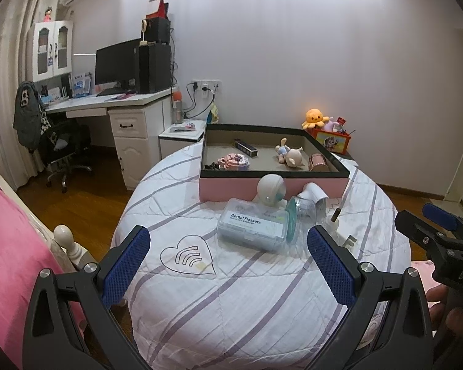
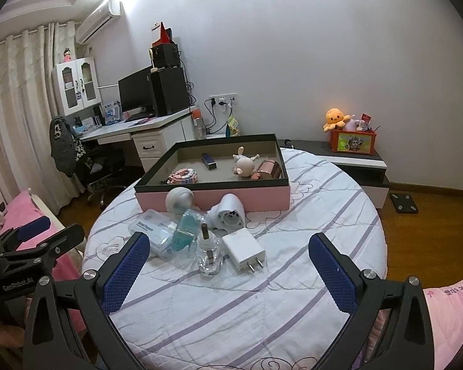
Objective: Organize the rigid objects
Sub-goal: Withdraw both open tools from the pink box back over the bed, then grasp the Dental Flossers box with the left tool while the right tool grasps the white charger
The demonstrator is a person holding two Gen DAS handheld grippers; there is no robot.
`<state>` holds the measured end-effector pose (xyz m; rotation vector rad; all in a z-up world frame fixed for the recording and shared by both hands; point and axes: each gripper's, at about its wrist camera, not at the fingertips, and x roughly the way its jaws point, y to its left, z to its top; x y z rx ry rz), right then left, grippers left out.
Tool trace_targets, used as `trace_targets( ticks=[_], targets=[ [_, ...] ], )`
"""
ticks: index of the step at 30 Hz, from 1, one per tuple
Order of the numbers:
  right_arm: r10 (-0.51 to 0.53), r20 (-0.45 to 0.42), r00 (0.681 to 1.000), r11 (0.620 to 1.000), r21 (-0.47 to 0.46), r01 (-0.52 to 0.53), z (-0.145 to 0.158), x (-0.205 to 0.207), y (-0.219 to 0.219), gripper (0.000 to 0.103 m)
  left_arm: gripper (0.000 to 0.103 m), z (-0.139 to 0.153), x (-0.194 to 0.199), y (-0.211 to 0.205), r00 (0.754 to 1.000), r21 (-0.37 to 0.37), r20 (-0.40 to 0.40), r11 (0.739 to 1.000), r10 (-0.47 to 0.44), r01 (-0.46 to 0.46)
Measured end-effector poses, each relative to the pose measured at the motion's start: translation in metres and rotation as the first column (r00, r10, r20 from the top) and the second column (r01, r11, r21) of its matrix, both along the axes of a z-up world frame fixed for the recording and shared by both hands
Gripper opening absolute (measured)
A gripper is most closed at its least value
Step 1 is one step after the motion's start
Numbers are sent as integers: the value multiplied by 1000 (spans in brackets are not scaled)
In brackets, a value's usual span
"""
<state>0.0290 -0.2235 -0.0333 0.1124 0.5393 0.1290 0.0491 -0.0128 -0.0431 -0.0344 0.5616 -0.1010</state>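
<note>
A clear dental flosser box [image 1: 252,227] lies on the striped bed cover [image 1: 231,293], ahead of the left gripper [image 1: 228,256], whose jaws gape wide and empty. The white charger plug [image 2: 244,250] and small glass bottle [image 2: 209,254] lie ahead of the equally spread right gripper [image 2: 228,257]. Beyond them stands the pink tray [image 1: 273,186], a white round gadget [image 1: 271,188] leaning just before it.

A home bedroom.
A quilted bed [image 2: 262,293] with a pink pillow [image 1: 6,246], curtains [image 2: 12,98], a computer desk [image 1: 117,104] in the corner, plush toys [image 2: 335,118].
</note>
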Motion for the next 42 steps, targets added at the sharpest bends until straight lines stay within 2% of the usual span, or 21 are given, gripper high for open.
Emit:
trace_targets(
  ticks=[13,20,25,34,37,38,39,41,42],
  targets=[
    [-45,-109,993,999,-26,42,-32,22,-20,103,103,-37,28,-11,996,-1,-88,1000,-30,30],
    [-60,-176,983,997,-54,51,-56,41,-26,103,103,-60,53,-27,989,20,-131,997,-75,78],
    [-50,-240,970,995,-91,28,-71,70,-28,103,103,-76,77,-37,981,41,-178,995,-83,91],
    [42,-327,944,985,-146,-94,-92,114,-11,102,103,-85,111,-42,968,55,-241,994,-76,92],
    [65,-332,941,984,-133,-116,-92,121,-8,89,103,-86,121,-45,961,78,-270,993,-69,93],
    [85,-331,940,983,-128,-134,-92,122,-5,78,102,-85,123,-46,961,87,-269,993,-59,85],
    [92,-331,939,981,-132,-143,-92,122,-2,72,95,-84,125,-46,962,85,-267,993,-58,83],
    [106,-326,940,975,-152,-163,-91,119,5,51,95,-84,127,-45,961,63,-270,994,-67,87],
    [117,-325,939,974,-146,-172,-91,117,6,46,95,-85,126,-44,961,56,-266,995,-70,88]
  ],
)
